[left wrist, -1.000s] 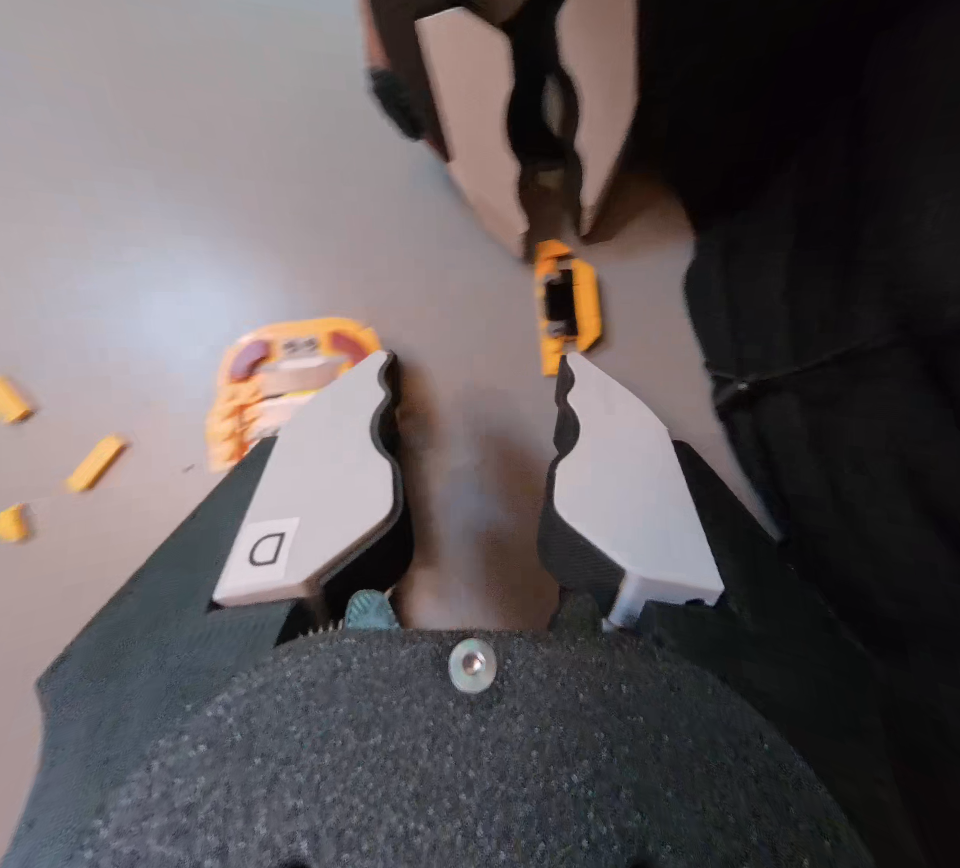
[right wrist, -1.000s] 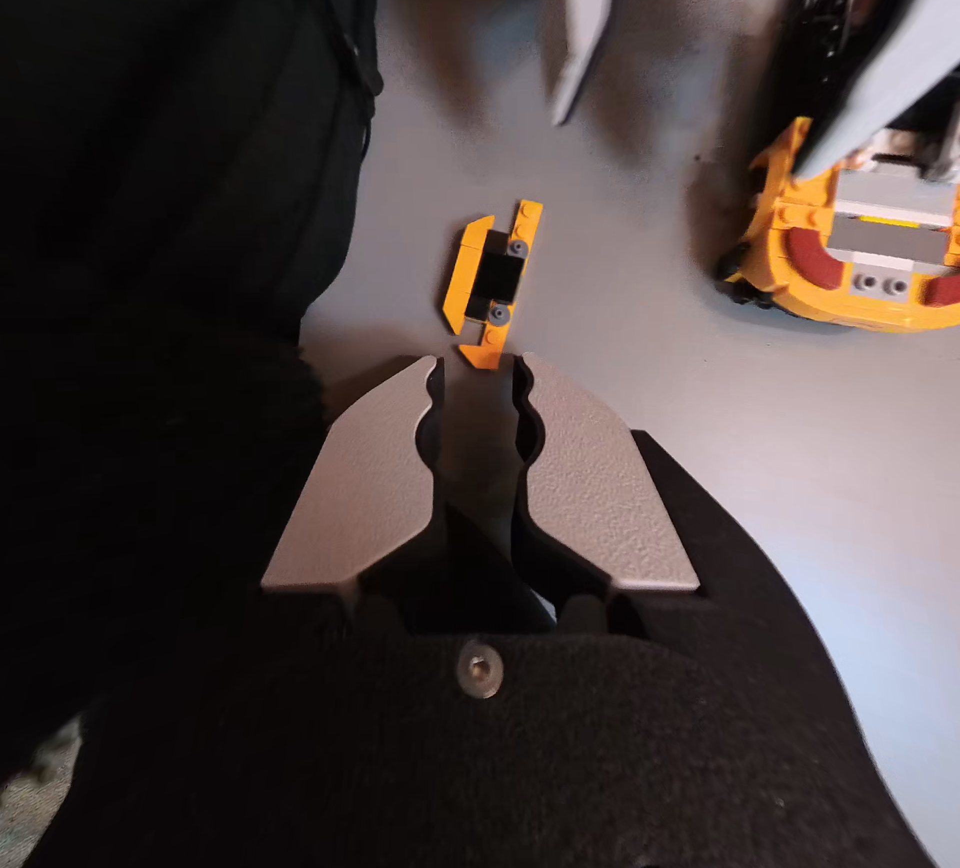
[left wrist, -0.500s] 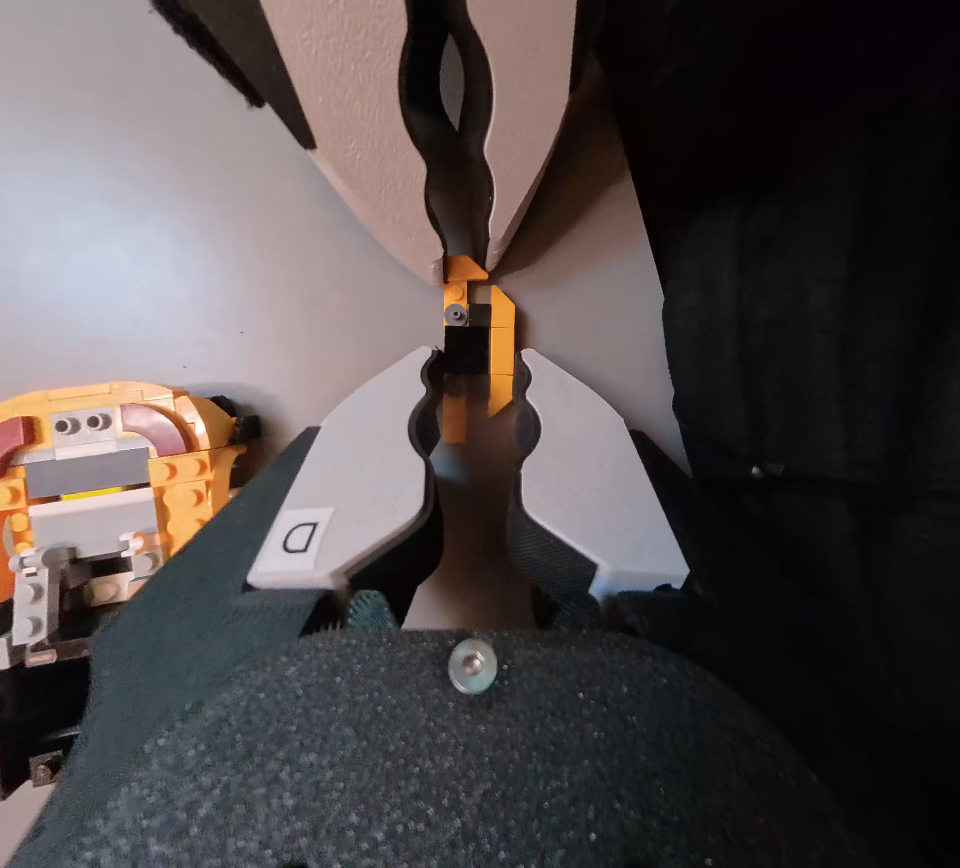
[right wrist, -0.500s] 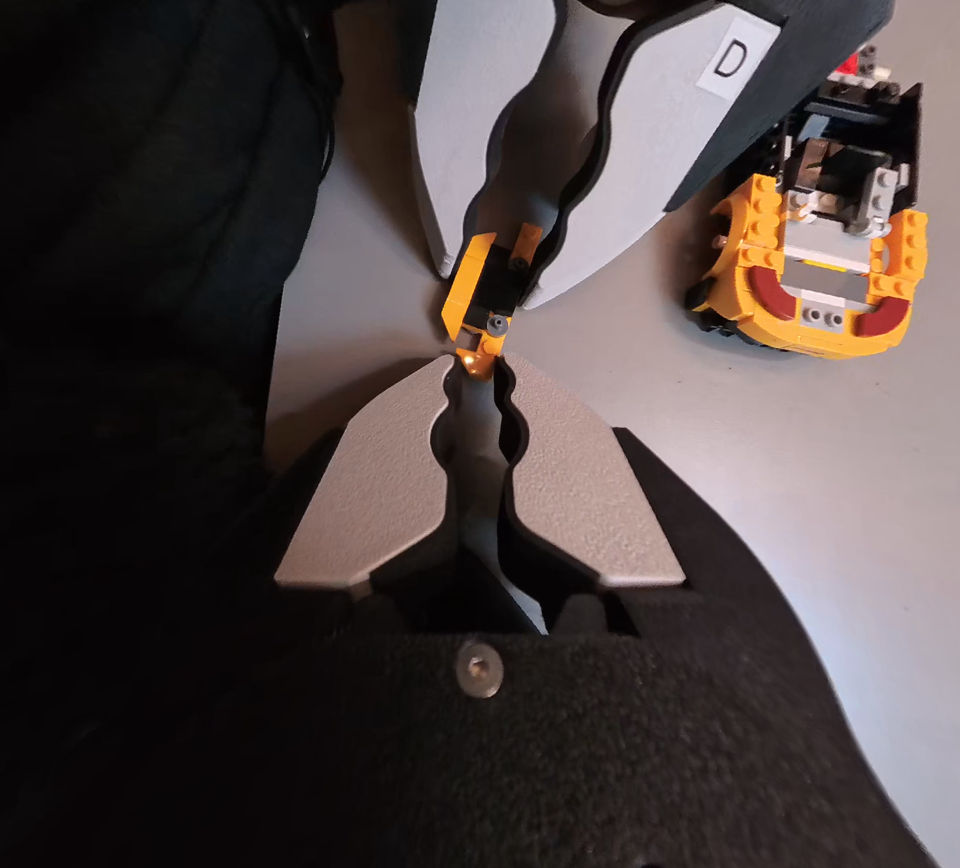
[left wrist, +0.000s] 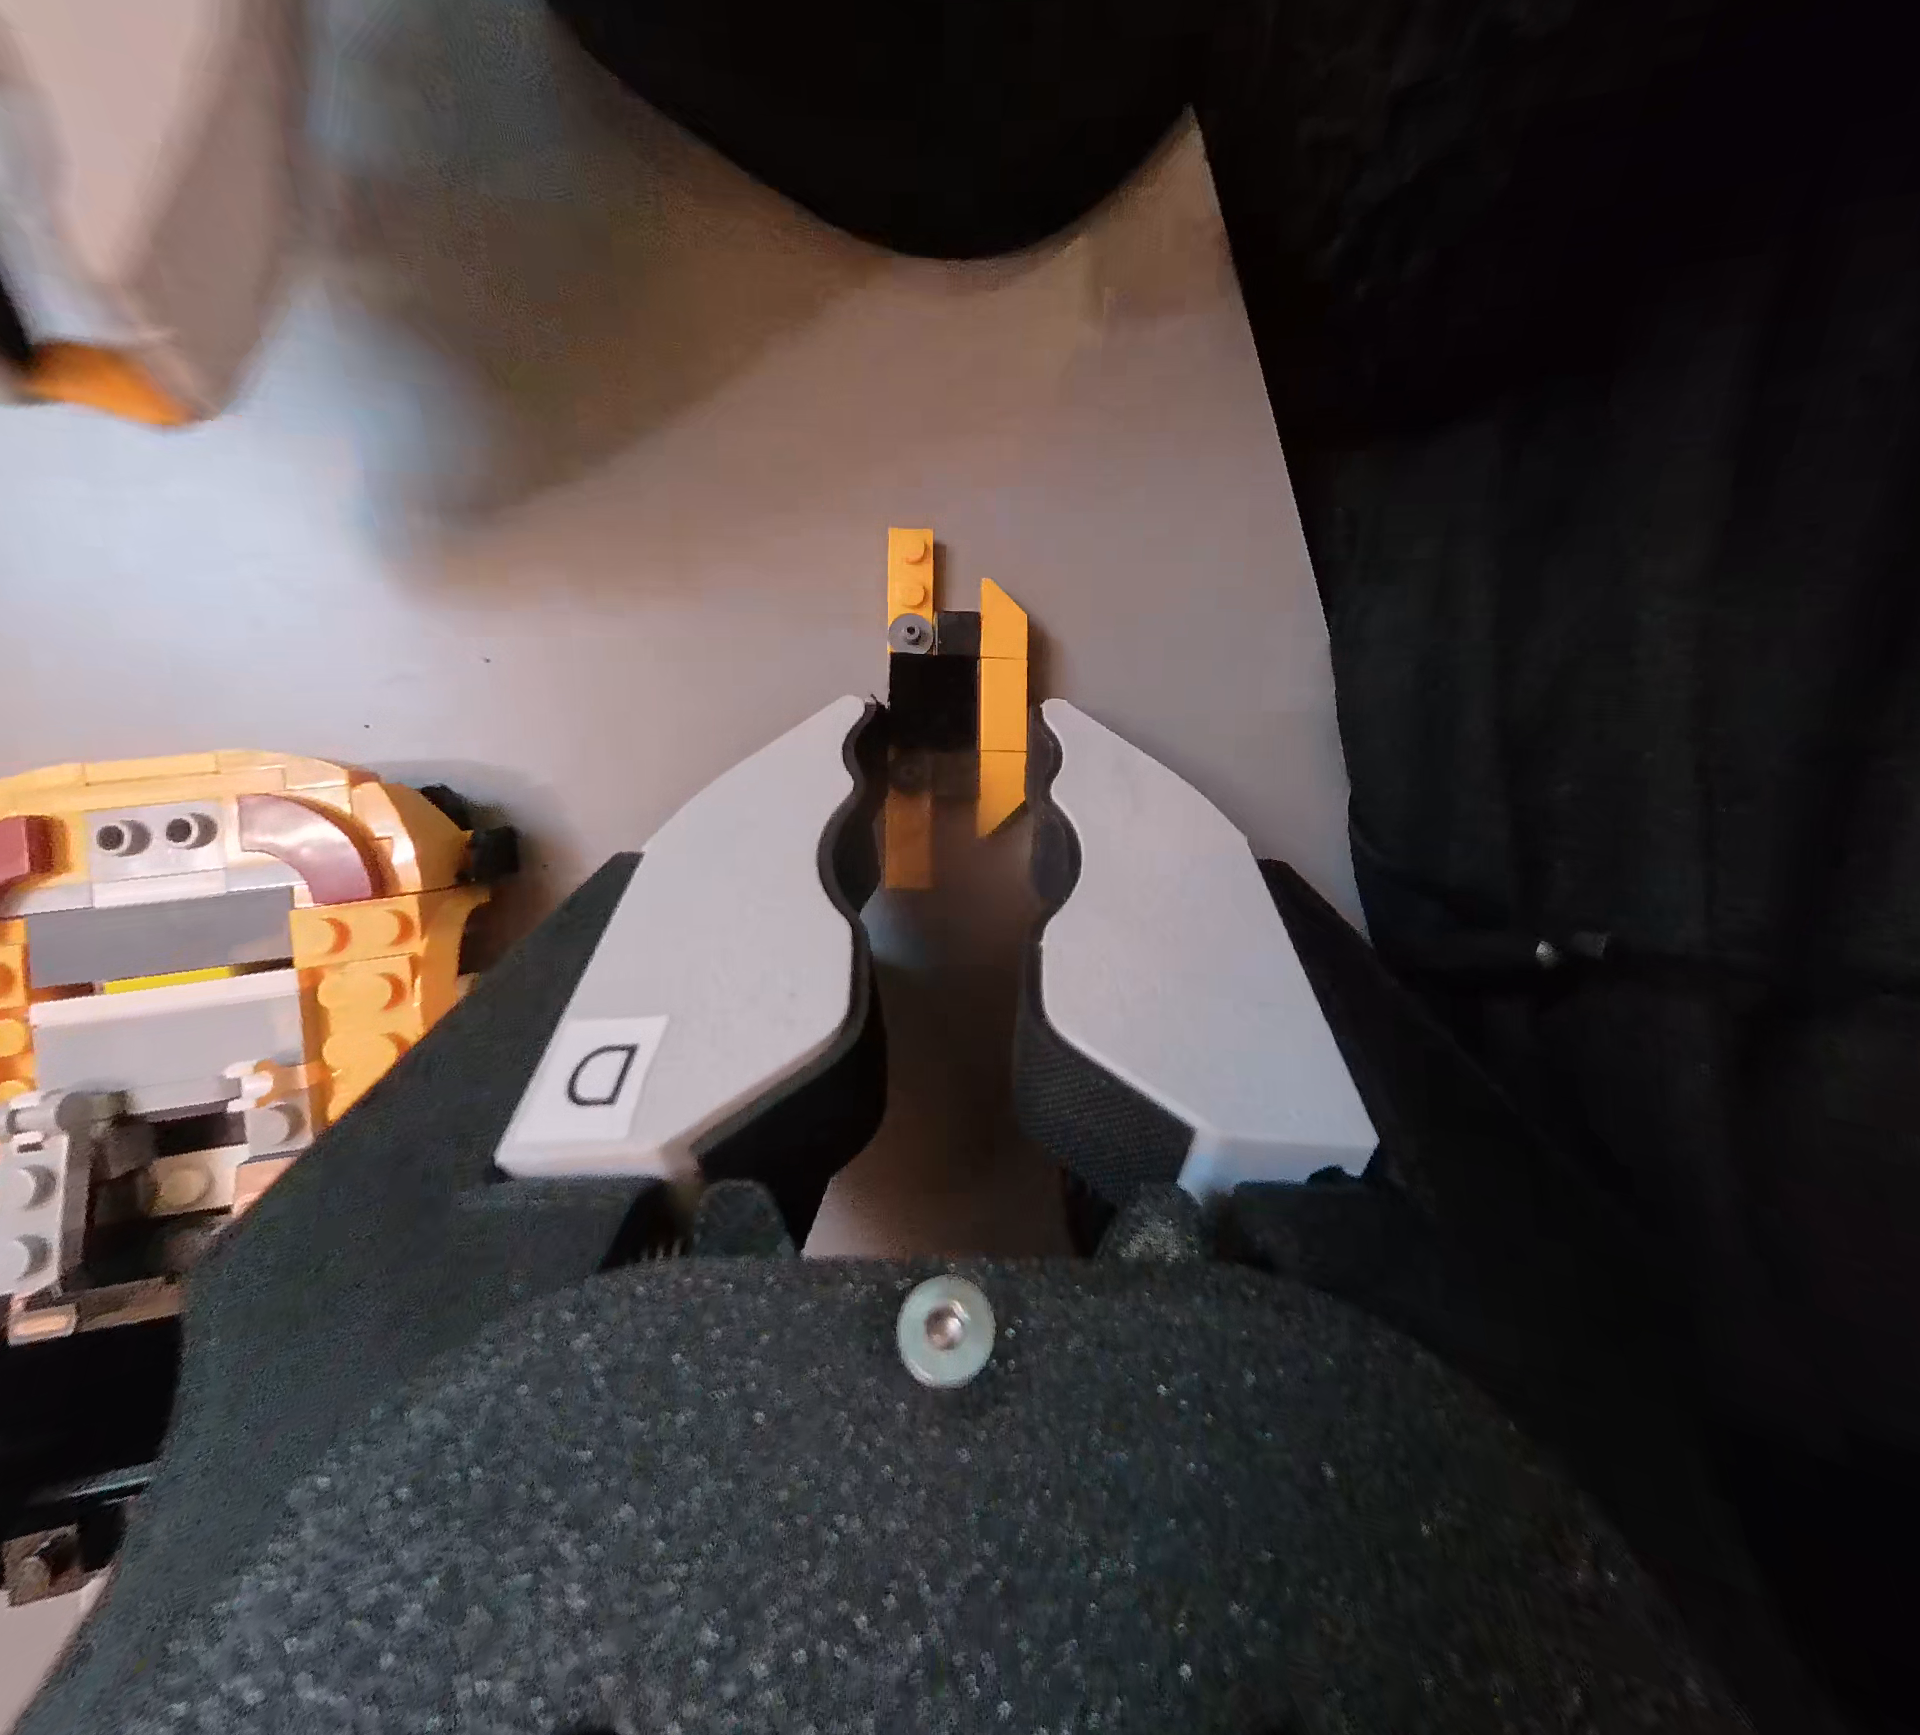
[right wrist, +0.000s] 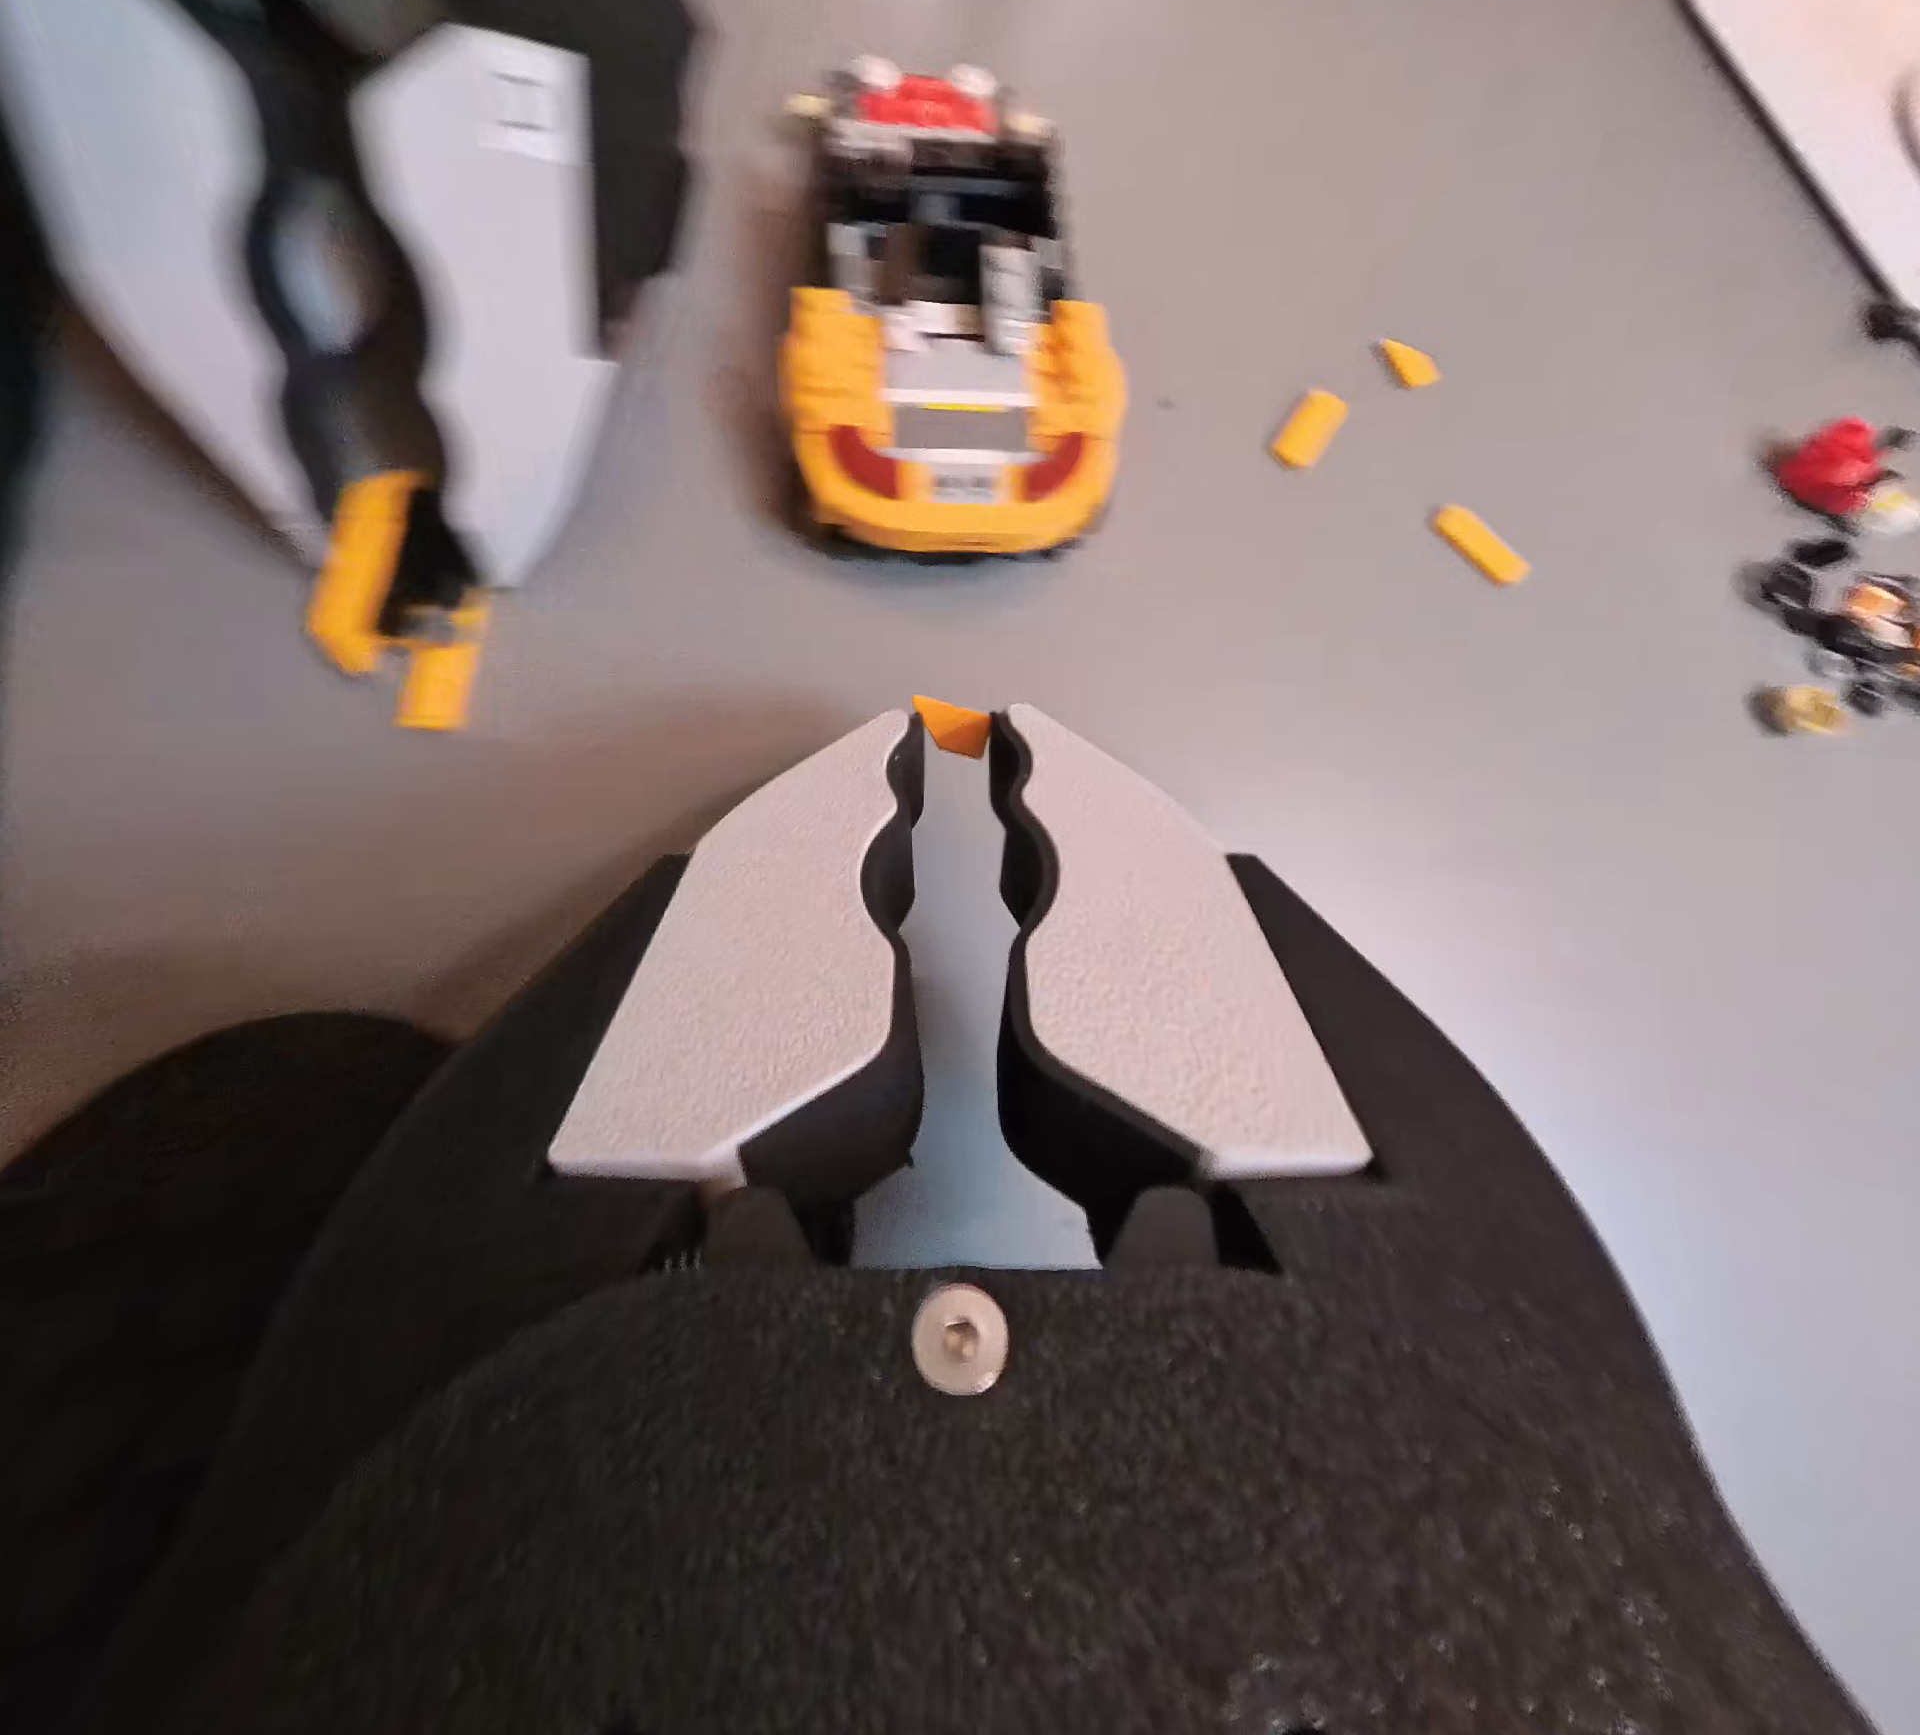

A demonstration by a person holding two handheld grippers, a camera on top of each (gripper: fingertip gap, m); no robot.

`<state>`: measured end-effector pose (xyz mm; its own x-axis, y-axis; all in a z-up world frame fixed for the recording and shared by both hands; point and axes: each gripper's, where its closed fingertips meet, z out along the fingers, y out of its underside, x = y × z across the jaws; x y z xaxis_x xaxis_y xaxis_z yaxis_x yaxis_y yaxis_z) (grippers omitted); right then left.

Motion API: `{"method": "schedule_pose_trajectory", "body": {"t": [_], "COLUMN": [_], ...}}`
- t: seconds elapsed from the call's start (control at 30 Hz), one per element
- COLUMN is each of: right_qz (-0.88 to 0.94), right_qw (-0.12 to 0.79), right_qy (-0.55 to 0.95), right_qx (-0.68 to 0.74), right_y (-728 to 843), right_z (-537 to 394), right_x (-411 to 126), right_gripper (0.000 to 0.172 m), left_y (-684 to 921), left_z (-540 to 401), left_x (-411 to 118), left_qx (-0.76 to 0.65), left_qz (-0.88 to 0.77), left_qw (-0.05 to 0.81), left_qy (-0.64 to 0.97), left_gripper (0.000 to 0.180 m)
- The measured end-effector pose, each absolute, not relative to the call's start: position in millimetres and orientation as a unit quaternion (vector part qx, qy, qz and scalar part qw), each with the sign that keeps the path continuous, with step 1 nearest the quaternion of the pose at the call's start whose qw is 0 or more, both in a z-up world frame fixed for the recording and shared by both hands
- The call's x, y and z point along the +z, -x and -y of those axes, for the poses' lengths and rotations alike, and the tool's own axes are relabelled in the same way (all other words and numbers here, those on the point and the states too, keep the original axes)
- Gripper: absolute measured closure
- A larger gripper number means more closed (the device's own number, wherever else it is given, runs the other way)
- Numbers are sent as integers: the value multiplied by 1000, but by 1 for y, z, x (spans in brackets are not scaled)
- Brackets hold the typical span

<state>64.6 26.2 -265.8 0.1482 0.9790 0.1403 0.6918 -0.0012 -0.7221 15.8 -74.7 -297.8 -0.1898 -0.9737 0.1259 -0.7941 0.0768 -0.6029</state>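
The left hand-held gripper [left wrist: 956,729] clamps an orange-and-black brick assembly [left wrist: 956,698]; the right hand-held gripper [right wrist: 954,727] pinches a small orange wedge piece [right wrist: 951,727] above the grey desk [right wrist: 1351,802], near the orange toy car [right wrist: 951,397].

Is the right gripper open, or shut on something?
Shut: the right gripper pinches a small orange wedge piece between its fingertips.

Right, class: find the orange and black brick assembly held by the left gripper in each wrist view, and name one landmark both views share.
Left wrist view: brick assembly at centre, clamped between the left gripper fingertips.
Right wrist view: brick assembly at left, blurred, at the tips of the far gripper.
Shared landmark: orange brick car on the grey table.
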Motion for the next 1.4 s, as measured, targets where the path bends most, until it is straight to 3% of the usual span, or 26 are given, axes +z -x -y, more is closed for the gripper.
{"method": "schedule_pose_trajectory", "body": {"t": [0.23,0.43,0.97,1.07,1.17,1.4], "right_qz": [592,588,542,556,544,550], "right_qw": [342,335,386,358,281,310], "right_qy": [712,723,730,730,759,751], "right_qx": [159,139,155,171,221,191], "right_y": [-62,-54,-68,-67,-62,-68], "right_z": [-148,-196,-210,-199,-186,-196], "right_x": [-288,-297,-274,-280,-300,-290], "right_gripper": [160,157,126,121,98,92], "left_y": [-14,-11,-13,-16,-21,-26], "left_z": [76,75,68,64,60,59], "left_x": [-297,-297,-299,-299,-299,-299], "left_qx": [-285,-282,-260,-261,-260,-258], "left_qz": [-713,-708,-696,-683,-673,-665], "left_qw": [157,163,181,186,188,194], "left_qy": [621,626,644,657,666,674], "left_gripper": [148,145,155,155,155,156]}}
